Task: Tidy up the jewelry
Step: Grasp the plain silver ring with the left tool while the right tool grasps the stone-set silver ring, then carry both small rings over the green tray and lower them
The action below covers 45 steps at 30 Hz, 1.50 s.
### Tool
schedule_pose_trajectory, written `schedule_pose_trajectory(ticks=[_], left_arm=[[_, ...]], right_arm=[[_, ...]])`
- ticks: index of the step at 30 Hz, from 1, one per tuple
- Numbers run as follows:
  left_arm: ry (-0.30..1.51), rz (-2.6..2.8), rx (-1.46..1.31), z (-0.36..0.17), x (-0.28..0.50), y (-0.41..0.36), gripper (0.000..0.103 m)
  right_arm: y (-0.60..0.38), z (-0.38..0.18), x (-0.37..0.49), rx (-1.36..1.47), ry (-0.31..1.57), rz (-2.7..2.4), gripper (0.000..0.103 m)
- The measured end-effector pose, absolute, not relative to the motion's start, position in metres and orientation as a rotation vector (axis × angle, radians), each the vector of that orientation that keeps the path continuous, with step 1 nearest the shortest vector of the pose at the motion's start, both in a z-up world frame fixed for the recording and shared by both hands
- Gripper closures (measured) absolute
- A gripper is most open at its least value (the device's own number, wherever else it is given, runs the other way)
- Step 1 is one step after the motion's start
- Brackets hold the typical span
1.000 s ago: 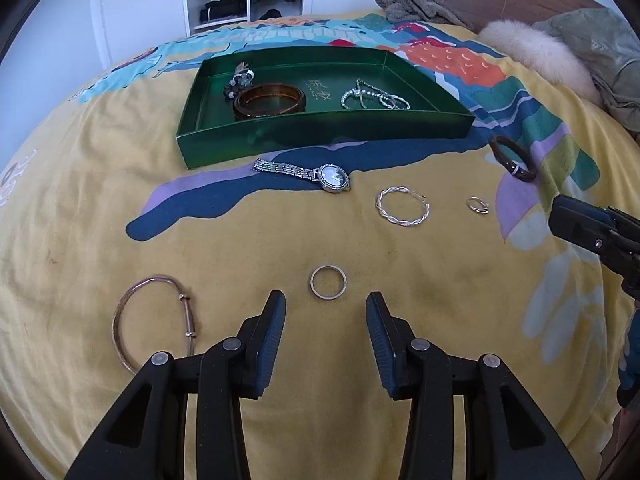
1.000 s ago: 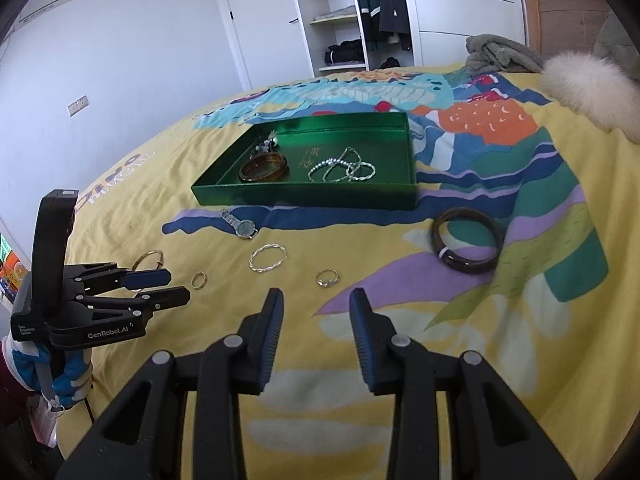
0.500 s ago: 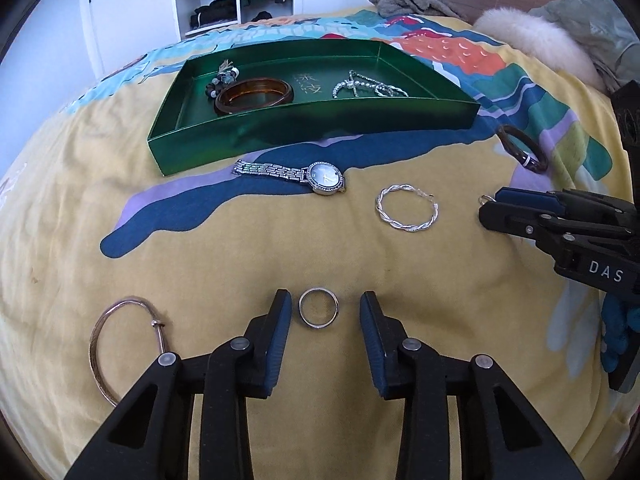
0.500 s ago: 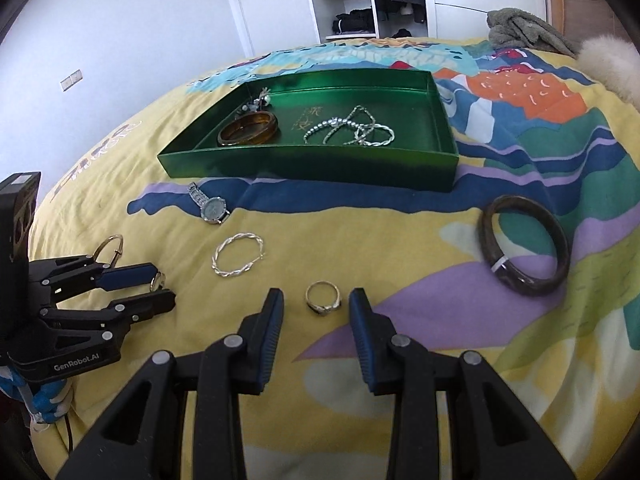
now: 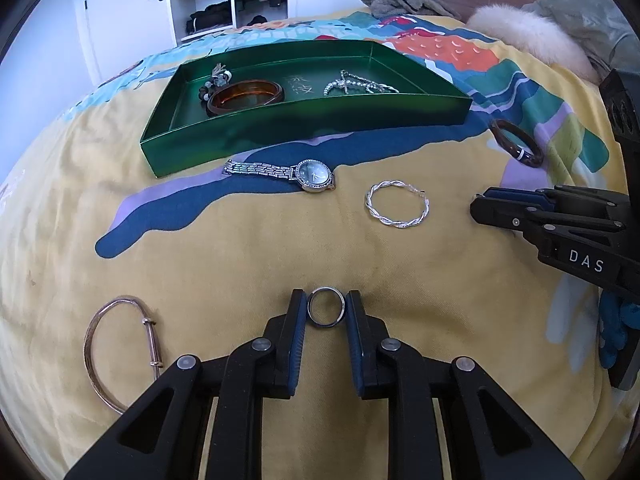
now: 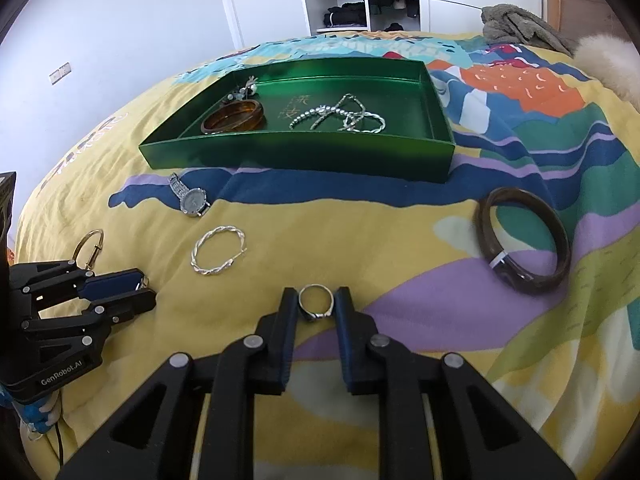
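Observation:
My left gripper (image 5: 326, 307) is shut on a plain silver ring (image 5: 326, 307) lying on the yellow bedspread. My right gripper (image 6: 316, 302) is shut on a silver ring with a small setting (image 6: 316, 303), also on the bedspread. A green tray (image 5: 304, 124) farther back holds an amber bangle (image 5: 245, 96), a bead piece and a silver chain (image 5: 360, 82). It also shows in the right wrist view (image 6: 296, 156). A silver watch (image 5: 304, 172), a twisted silver hoop (image 5: 397, 203), a dark bangle (image 6: 524, 240) and a rose-gold bangle (image 5: 116, 344) lie loose on the bed.
The right gripper's body (image 5: 560, 224) reaches in from the right in the left wrist view, and the left gripper's body (image 6: 72, 300) from the left in the right wrist view. A fur cushion (image 5: 528, 40), clothes and a wardrobe stand behind the bed.
Both grippers moved forward and down, and closed their jaws around their rings. Before, each ring lay just ahead of open jaws.

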<state>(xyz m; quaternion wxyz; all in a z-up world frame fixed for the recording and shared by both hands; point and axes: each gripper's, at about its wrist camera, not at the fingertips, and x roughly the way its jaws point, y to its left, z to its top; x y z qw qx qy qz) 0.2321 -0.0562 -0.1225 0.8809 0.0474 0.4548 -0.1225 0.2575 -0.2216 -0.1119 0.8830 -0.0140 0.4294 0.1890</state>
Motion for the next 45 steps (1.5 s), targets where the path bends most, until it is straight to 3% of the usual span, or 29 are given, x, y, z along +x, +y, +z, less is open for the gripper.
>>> schedule_pose_trajectory(ticks=[12, 25, 35, 45], left_arm=[[0.935, -0.254, 0.04, -0.105, 0.22, -0.047, 0.084], [0.85, -0.266, -0.004, -0.052, 0.236, -0.028, 0.084], [0.824, -0.211, -0.009, -0.02, 0.324, -0.026, 0.084], [0.901, -0.138, 0.032, -0.062, 0.406, -0.033, 0.084]], right_arm=[[-0.23, -0.09, 0.231, 0.013, 0.847, 0.368, 0.086], [-0.229, -0.044, 0.228, -0.001, 0.763, 0.356, 0.086], [-0.229, -0.008, 0.292, 0.001, 0.696, 0.317, 0.086], [-0.219, -0.034, 0.393, 0.011, 0.736, 0.284, 0.086]])
